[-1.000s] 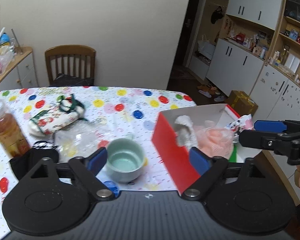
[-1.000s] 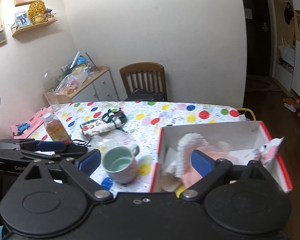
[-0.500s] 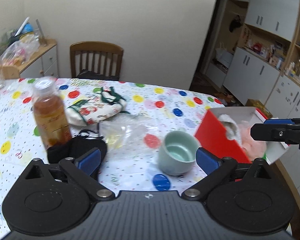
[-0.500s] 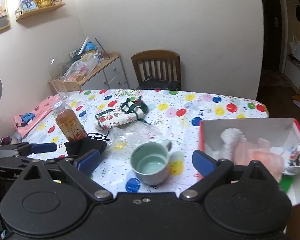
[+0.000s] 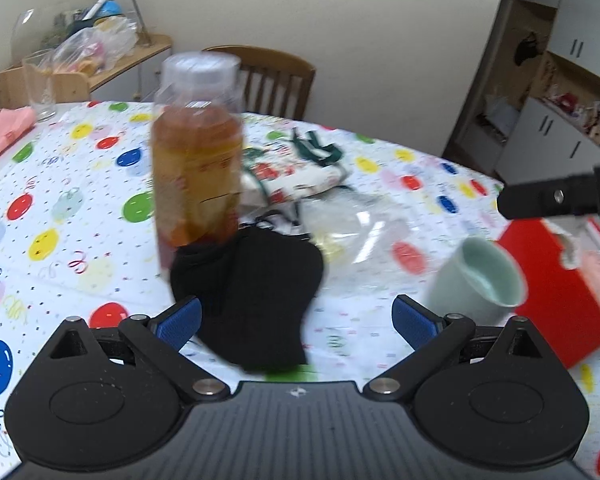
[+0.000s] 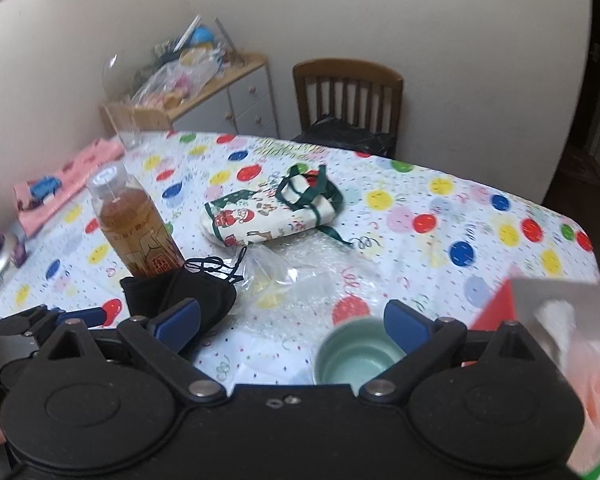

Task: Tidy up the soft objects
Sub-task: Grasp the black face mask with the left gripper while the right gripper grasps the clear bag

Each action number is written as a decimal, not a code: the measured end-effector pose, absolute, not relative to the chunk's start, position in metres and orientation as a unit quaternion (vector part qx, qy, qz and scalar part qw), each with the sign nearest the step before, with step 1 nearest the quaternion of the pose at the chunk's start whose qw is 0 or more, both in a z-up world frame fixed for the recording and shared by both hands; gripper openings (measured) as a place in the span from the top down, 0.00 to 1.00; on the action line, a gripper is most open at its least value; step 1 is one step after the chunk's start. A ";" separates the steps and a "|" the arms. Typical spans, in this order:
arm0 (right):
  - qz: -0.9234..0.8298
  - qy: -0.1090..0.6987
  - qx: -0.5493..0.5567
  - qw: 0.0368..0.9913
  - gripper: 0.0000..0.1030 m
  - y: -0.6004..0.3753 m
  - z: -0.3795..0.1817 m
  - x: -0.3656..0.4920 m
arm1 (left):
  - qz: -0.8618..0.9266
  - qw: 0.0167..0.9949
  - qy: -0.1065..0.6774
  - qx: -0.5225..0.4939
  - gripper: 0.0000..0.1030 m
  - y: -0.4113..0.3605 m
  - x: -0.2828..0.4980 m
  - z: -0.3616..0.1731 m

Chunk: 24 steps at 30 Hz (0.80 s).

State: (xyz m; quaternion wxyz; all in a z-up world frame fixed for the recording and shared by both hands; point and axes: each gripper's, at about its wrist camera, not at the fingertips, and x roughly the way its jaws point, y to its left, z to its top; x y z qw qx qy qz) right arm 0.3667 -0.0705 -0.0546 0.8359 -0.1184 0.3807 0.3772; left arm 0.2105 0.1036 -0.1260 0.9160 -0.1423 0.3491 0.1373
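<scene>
A black soft pouch (image 5: 252, 280) lies on the balloon-print tablecloth, against the base of a tea bottle (image 5: 196, 152). My left gripper (image 5: 296, 322) is open just in front of the pouch, with nothing between its blue pads. My right gripper (image 6: 292, 320) is open too, low over the mint cup (image 6: 352, 360) and a clear plastic bag (image 6: 296, 276). At the right stands the red box (image 5: 556, 280) holding a white fluffy item (image 6: 556, 312) and a pink one (image 6: 596, 392). A Christmas-print fabric bag (image 6: 276, 210) lies mid-table.
One of the right gripper's fingers (image 5: 540, 200) reaches in above the box. The left gripper (image 6: 72, 318) sits beside the pouch (image 6: 184, 292). Pink cloth (image 6: 68, 184) lies at the table's left edge. A wooden chair (image 6: 348, 96) and a cluttered sideboard (image 6: 204, 88) stand behind.
Both grippers have swung left, away from the red box. The left gripper has closed in on the black pouch and bottle. The box now sits at the right edge of both views.
</scene>
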 end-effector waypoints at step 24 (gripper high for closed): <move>0.376 0.425 -0.217 0.794 0.32 0.050 -0.136 0.427 | 0.144 0.907 0.373 -0.133 0.02 0.132 0.237 -0.183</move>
